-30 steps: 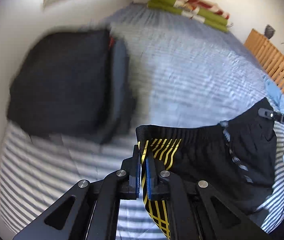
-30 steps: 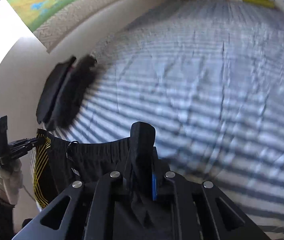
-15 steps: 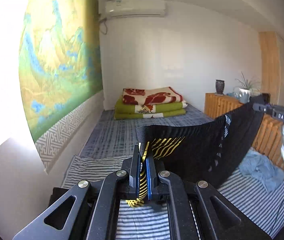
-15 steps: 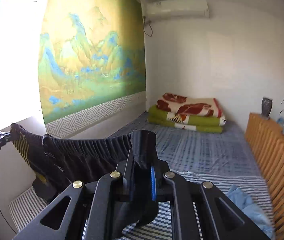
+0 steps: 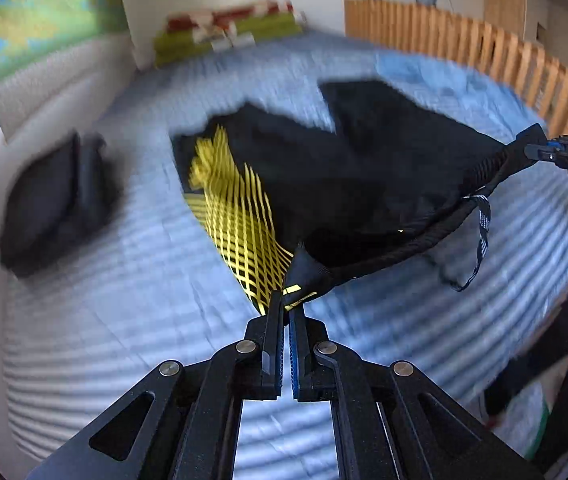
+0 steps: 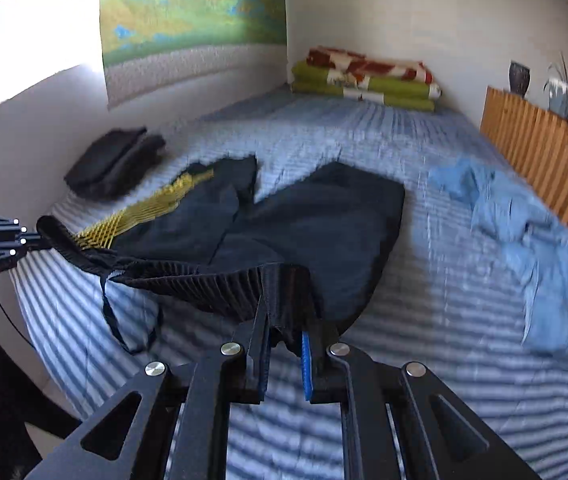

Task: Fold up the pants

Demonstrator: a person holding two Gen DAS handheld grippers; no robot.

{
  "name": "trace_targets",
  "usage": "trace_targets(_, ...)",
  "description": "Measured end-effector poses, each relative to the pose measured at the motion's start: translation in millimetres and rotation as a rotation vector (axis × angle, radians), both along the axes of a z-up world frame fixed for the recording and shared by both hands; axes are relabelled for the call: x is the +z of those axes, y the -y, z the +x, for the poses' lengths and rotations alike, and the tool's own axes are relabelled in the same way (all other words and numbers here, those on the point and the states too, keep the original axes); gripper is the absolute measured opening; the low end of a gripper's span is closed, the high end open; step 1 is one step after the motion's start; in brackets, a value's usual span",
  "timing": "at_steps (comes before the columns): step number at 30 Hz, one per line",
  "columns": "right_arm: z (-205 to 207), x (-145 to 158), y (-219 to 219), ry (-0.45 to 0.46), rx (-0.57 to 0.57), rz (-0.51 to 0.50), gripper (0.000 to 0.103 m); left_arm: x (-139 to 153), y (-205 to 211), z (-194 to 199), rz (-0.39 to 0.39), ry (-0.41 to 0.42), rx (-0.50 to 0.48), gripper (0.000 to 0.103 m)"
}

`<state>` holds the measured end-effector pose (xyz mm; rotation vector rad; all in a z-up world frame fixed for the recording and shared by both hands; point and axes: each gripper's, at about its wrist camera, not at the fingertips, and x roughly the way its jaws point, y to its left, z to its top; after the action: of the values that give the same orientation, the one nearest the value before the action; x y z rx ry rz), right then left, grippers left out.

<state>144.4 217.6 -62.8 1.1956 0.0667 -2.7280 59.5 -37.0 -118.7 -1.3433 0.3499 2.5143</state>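
Striped blue-and-white bed cover (image 6: 424, 320) is bare in front of you and on the far side. Your black pants with yellow lattice panel (image 6: 316, 220) lie spread mid-bed, both legs pointing away, waistband lifted between your tools. Crumpled blue cloth (image 6: 524, 224) sits right by the wooden slat rail (image 6: 544, 152); a folded dark garment stack (image 6: 113, 162) far left. Your left gripper (image 5: 286, 312) is pinched tight on the waistband's yellow corner; your right gripper (image 6: 284, 336) clamps bunched waistband.

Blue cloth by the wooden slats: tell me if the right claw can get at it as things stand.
Probably not yet. The right claw is shut on the waistband of the black pants; the blue cloth lies uncovered on the striped bed, with nothing between.
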Motion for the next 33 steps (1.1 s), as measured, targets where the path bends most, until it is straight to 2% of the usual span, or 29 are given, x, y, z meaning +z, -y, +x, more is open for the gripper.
trace_targets(2,17,-28,3,0.094,0.018,0.043,0.013,-30,-7,20,-0.058,0.069,-0.028,0.009)
trace_targets(3,26,-34,1,0.121,0.024,0.064,0.016,-39,-9,31,-0.098,0.08,-0.044,0.009)
trace_targets(5,42,-31,-4,0.144,0.043,0.041,0.018,-45,-8,53,-0.12,0.109,-0.076,0.009)
trace_targets(7,45,-15,-10,0.135,0.059,0.006,0.018,-33,2,73,-0.136,0.113,-0.095,0.012)
trace_targets(8,43,-9,-12,0.13,0.063,-0.007,0.018,-26,3,79,-0.136,0.104,-0.095,0.017)
trace_targets(12,38,4,-18,0.113,0.039,-0.1,0.018,-3,7,60,-0.046,0.062,-0.035,0.043)
trace_targets(14,29,4,-18,0.122,0.011,-0.117,0.018,-2,0,52,-0.043,0.059,-0.039,0.047)
trace_targets(16,25,1,-15,0.135,0.016,-0.121,0.02,-14,-14,46,-0.094,0.062,-0.065,0.047)
trace_targets(19,23,-9,-7,0.181,0.043,-0.102,0.025,-28,-29,44,-0.094,0.093,-0.096,0.047)
trace_targets(22,24,-23,3,0.224,0.077,-0.083,0.026,-40,-38,44,-0.148,0.095,-0.102,0.047)
trace_targets(23,25,-28,8,0.234,0.091,-0.068,0.026,-43,-39,44,-0.151,0.1,-0.095,0.04)
trace_targets(24,25,-34,14,0.245,0.11,-0.052,0.026,-45,-37,41,-0.141,0.105,-0.085,0.025)
trace_targets(26,26,-44,26,0.258,0.134,-0.003,0.026,-46,-35,38,-0.14,0.098,-0.077,0.019)
trace_targets(28,27,-50,34,0.257,0.146,0.049,0.026,-45,-35,37,-0.165,0.077,-0.074,0.005)
trace_targets(29,27,-53,37,0.252,0.14,0.098,0.026,-42,-34,37,-0.178,0.07,-0.065,0.004)
trace_targets(31,27,-54,37,0.248,0.109,0.161,0.016,-34,-31,39,-0.166,0.058,-0.063,0.004)
trace_targets(32,28,-53,36,0.249,0.109,0.166,0.0,-30,-29,41,-0.159,0.052,-0.064,0.004)
trace_targets(33,30,-48,34,0.239,0.108,0.169,0.0,-24,-27,44,-0.162,0.039,-0.061,0.004)
